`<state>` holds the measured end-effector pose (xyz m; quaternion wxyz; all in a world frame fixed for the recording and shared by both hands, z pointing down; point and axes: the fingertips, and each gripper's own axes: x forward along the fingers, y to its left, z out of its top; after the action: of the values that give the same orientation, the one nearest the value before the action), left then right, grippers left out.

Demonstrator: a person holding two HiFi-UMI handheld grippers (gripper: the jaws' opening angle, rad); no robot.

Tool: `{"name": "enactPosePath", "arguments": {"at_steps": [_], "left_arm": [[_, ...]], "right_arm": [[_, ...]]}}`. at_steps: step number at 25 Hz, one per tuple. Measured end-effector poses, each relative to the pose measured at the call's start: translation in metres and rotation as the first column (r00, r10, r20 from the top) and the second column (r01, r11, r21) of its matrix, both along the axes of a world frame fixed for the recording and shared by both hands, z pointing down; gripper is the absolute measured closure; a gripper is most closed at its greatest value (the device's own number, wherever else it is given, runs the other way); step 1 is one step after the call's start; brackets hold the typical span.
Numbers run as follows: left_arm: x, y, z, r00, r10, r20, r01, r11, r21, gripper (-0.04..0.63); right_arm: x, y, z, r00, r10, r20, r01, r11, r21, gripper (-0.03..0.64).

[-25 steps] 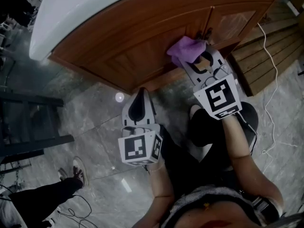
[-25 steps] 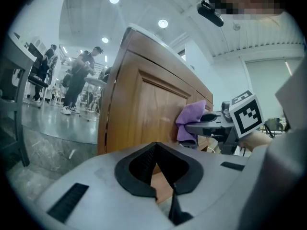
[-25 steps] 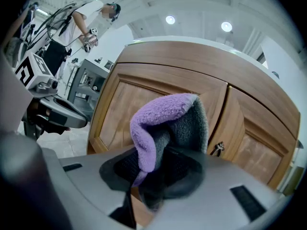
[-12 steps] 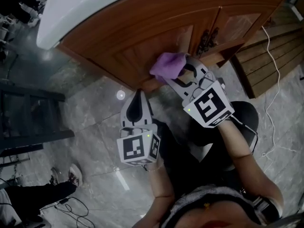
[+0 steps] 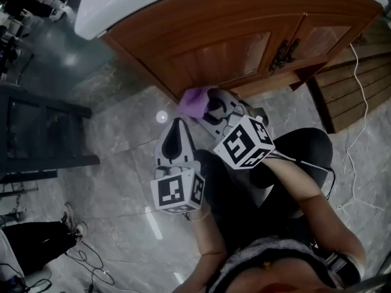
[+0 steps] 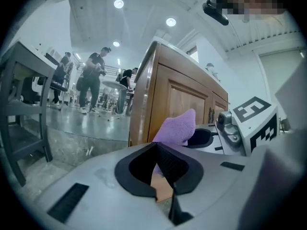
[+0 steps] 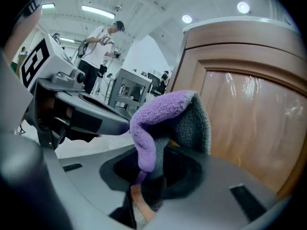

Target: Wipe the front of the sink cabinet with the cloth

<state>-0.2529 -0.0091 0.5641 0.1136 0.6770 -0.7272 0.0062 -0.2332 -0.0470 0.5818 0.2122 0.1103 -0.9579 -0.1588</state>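
The purple cloth [image 5: 193, 102] sits at the lower left corner of the sink cabinet [image 5: 232, 35], at the base rail under its left door. It is pinched in the right gripper [image 5: 206, 106], whose jaws are clamped on its bunched end. From the head view the cloth covers the jaw tips, and only the gripper's body and marker cube [image 5: 243, 143] show clearly. In the right gripper view the cloth [image 7: 160, 116] curls up from between the jaws of the right gripper [image 7: 146, 178], purple on one face and grey on the other, just beside the cabinet's glossy door panel [image 7: 249, 119]. Whether it actually presses on the wood cannot be made out. The left gripper [image 5: 176, 126] hangs out in front of the cabinet's left corner, over the grey floor [image 5: 122, 139] and apart from the wood. In its own view the left gripper [image 6: 158, 172] has its jaws pressed together with nothing between them, and beyond them the cloth [image 6: 178, 127] stands against the cabinet's edge [image 6: 144, 99]. The cabinet's right end is cut off by the frame, and the sink [image 5: 122, 5] shows only as a white rim above the doors. The door handles [image 5: 284, 50] are small and dark, their shape unclear. Standing people [image 6: 93, 78] beyond the cabinet's left side are too distant to read.
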Motion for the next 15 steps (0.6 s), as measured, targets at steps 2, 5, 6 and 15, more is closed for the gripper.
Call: {"name": "enactPosePath", "arguments": {"at_steps": [2,5,6,15], "left_arm": [[-0.005,0.005,0.0,1.0,-0.014,0.002,0.014,1.0,0.0,0.595],[-0.013,0.011,0.0,0.999,-0.035,-0.002,0.035,0.999,0.005,0.595],[-0.014,0.012,0.0,0.999,-0.04,-0.003,0.04,0.999,0.005,0.595],[-0.015,0.011,0.001,0.999,-0.044,-0.008,0.044,0.999,0.006,0.595]], "right_arm": [[-0.008,-0.001,0.002,1.0,0.007,0.003,-0.007,1.0,0.011,0.457],[-0.017,-0.007,0.006,0.999,0.034,-0.014,-0.033,0.999,0.043,0.457],[-0.018,-0.008,0.007,0.999,0.039,-0.025,-0.038,0.998,0.058,0.457],[-0.019,-0.008,0.009,0.998,0.041,-0.055,-0.035,0.993,0.115,0.457]]}}
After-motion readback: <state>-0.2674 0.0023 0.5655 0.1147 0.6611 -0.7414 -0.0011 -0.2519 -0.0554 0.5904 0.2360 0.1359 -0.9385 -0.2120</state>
